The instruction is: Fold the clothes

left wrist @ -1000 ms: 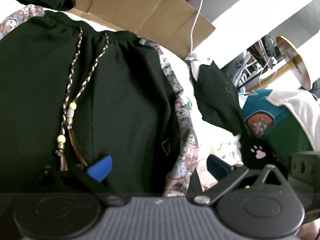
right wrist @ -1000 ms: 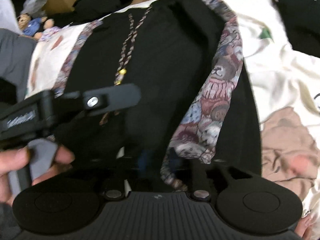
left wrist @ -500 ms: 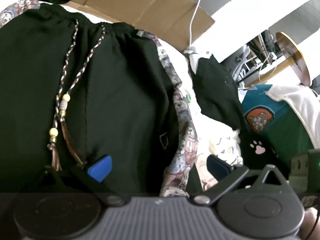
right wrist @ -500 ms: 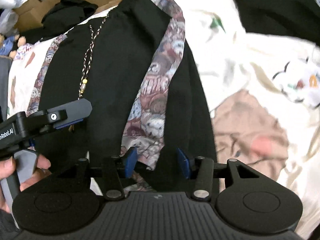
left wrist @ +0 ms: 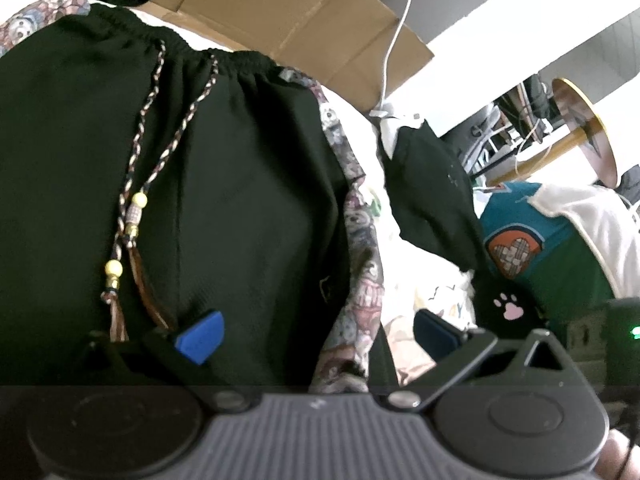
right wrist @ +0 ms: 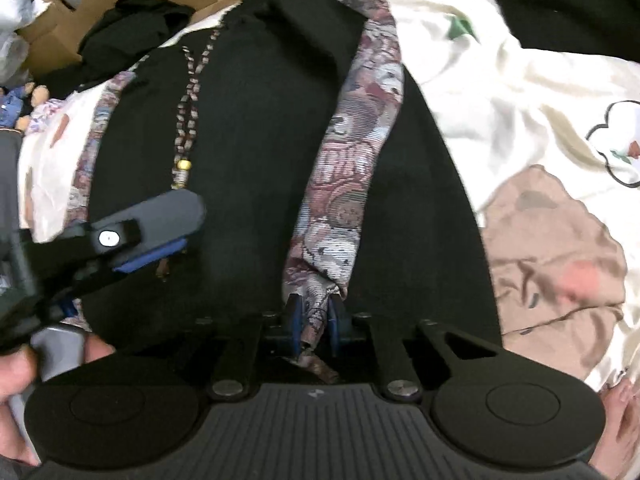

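White printed bedsheet is carrying black shorts mid-frame. Right gripper, pitched steeply down, has just been closing, now clamping their teddy-print side stripe; left gripper fingers spread.

A white printed bedsheet covers the bed. Flattened cardboard is seen behind it, crossed by a white cable. A bright white wall is visible beyond.
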